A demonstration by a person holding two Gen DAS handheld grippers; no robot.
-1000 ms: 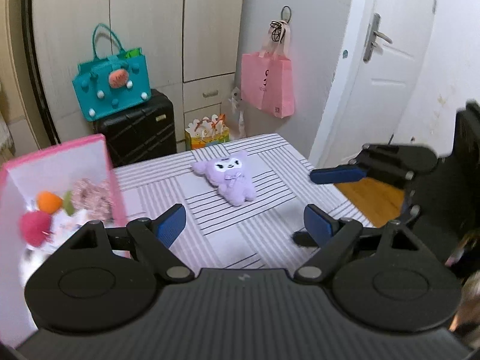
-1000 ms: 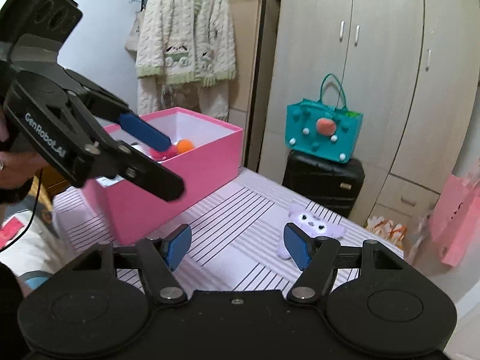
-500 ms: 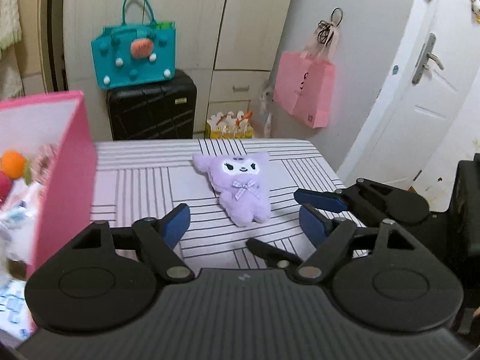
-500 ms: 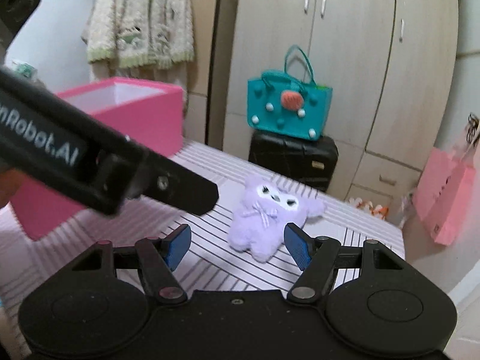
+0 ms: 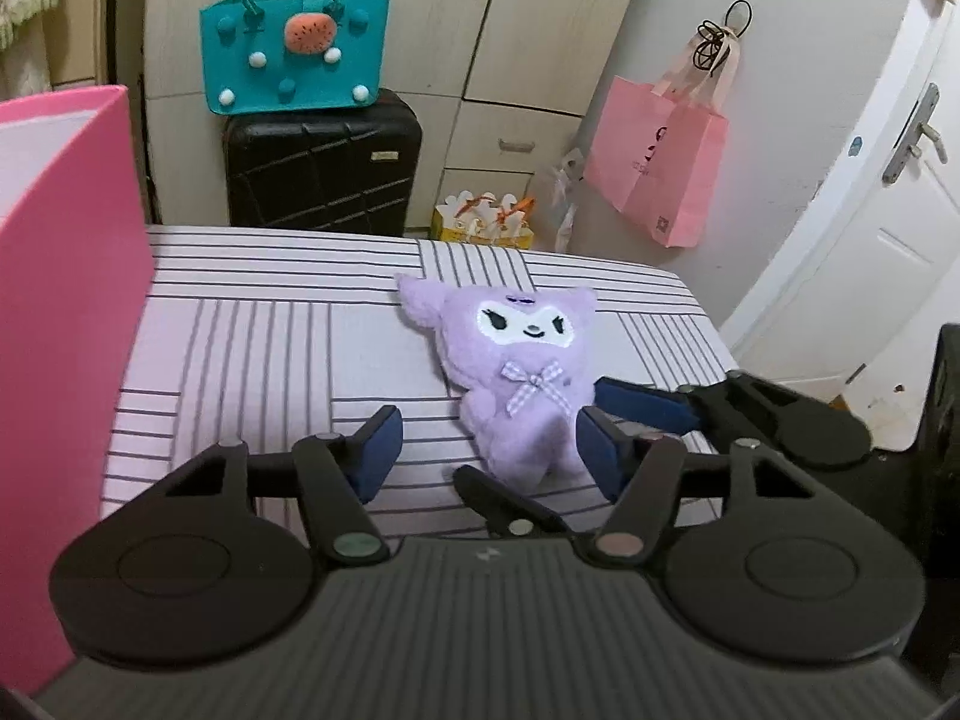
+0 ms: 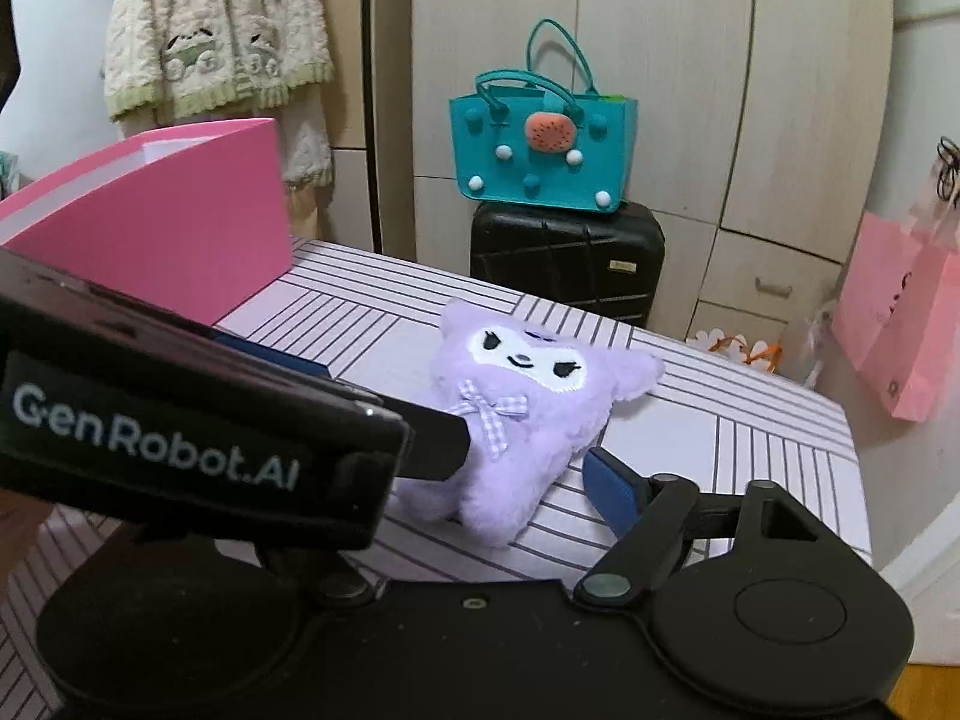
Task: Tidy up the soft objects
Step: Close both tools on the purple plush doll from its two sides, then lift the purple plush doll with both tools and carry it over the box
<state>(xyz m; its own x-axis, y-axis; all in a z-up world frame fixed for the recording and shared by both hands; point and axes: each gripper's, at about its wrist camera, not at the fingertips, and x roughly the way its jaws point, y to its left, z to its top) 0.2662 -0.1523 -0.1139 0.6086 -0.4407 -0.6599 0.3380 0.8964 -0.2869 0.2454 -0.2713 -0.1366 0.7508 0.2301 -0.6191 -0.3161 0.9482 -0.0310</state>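
Observation:
A purple plush toy with a white face and checked bow lies on the striped table. It also shows in the right wrist view. My left gripper is open, its fingertips at the toy's feet. My right gripper is open and reaches in from the right, one blue finger beside the toy's right side. In the right wrist view, the left gripper's body hides my right gripper's left finger; the right finger sits just right of the toy. A pink box stands at the left.
A black suitcase with a teal bag on top stands behind the table. A pink paper bag hangs on the wall at the right. A cream cardigan hangs behind the pink box.
Both grippers have moved forward to the purple toy, which now lies at their open fingertips. The pink box has slid to the left edge; its contents are out of sight.

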